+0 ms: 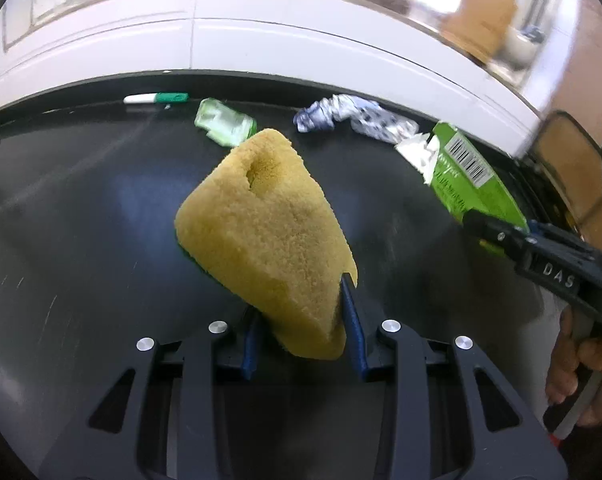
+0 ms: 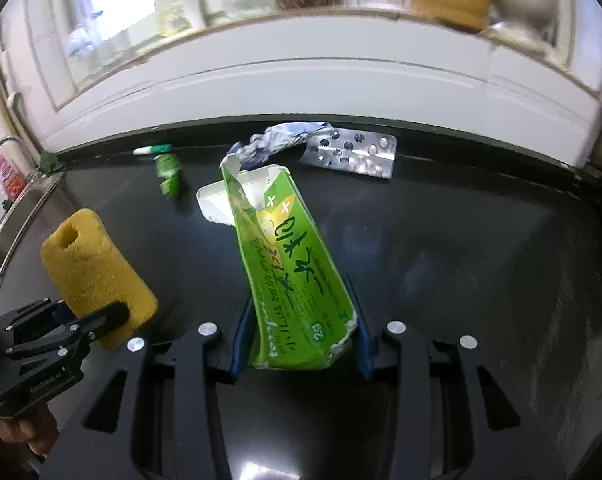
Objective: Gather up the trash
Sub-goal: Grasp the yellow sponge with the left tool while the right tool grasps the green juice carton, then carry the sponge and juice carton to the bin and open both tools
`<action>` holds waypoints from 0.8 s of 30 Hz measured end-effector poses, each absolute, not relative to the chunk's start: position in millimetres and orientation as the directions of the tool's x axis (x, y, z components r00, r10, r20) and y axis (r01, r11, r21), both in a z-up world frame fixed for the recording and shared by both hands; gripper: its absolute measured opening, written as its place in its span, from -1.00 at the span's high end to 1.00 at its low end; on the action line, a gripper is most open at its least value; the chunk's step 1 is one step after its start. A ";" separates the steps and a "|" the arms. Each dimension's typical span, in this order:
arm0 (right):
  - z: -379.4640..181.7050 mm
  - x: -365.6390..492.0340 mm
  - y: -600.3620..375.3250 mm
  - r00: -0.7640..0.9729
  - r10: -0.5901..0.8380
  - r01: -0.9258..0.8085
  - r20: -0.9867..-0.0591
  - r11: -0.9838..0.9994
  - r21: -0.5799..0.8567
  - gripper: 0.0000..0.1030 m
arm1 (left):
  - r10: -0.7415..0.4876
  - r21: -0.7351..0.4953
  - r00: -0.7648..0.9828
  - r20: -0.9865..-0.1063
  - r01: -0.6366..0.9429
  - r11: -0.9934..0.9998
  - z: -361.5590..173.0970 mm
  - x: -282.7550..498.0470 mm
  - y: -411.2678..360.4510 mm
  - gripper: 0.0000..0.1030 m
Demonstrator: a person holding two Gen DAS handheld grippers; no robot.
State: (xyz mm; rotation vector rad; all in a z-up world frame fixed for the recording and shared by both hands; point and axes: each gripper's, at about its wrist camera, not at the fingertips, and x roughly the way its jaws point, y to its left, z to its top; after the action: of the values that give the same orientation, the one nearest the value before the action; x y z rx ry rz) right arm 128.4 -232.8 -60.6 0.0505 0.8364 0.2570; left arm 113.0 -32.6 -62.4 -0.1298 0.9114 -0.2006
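**A:** ok so what's each hand got right now?

**B:** left tool [image 1: 301,320] is clenched on a yellow sponge [image 1: 261,232], blue pads pressing its lower end from both sides. Sponge fills the middle of the left wrist view, lifted above the black counter [image 1: 81,220], with a hole near its top end.

**A:** and the other one?

**B:** right tool [image 2: 301,328] is grasping a torn green carton [image 2: 289,264], flattened, open white mouth pointing toward the upper middle of the frame. In the left wrist view the same carton sits at the right edge, barcode showing, with the hand [image 1: 581,380] on the tool's handle in the lower right corner.

**A:** what's left on the counter?

**B:** along the back edge, upper part of the frame: a green and white marker [image 1: 157,98], a crumpled green plastic wrapper [image 1: 225,124] just beside it, then a scrunched blue and white wrapper [image 1: 353,118]. In the right wrist view a silver blister pack [image 2: 353,152] lies touching that wrapper, upper middle right. Far left there's a sink [image 2: 17,216] rim. White cabinets behind are too blurred to tell more.
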 end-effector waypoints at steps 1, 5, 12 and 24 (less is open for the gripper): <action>-59.9 112.6 -233.4 0.645 0.246 -0.204 -0.723 0.968 0.148 0.20 | -0.211 -0.174 0.603 -0.769 0.120 0.977 -60.3 96.3 -32.0 0.33; -62.7 37.4 -234.1 0.651 0.265 -0.202 -0.711 0.964 0.174 0.19 | -0.179 -0.118 0.635 -0.751 0.137 0.983 -52.2 36.5 -32.1 0.33; -66.7 -24.3 -231.2 0.655 0.262 -0.194 -0.709 0.965 0.178 0.19 | -0.193 -0.104 0.631 -0.751 0.176 0.979 -49.2 -12.6 -36.9 0.33; -59.5 -29.2 -213.5 0.665 0.268 -0.219 -0.697 0.962 0.162 0.19 | -0.167 -0.091 0.647 -0.744 0.149 0.985 -47.2 -27.1 -14.5 0.33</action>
State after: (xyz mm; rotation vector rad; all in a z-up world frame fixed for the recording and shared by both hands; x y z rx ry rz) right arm -29.2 -213.5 -59.5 0.0659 0.7976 0.2754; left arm -27.1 -14.5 -47.2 -0.0223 0.8479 -0.1795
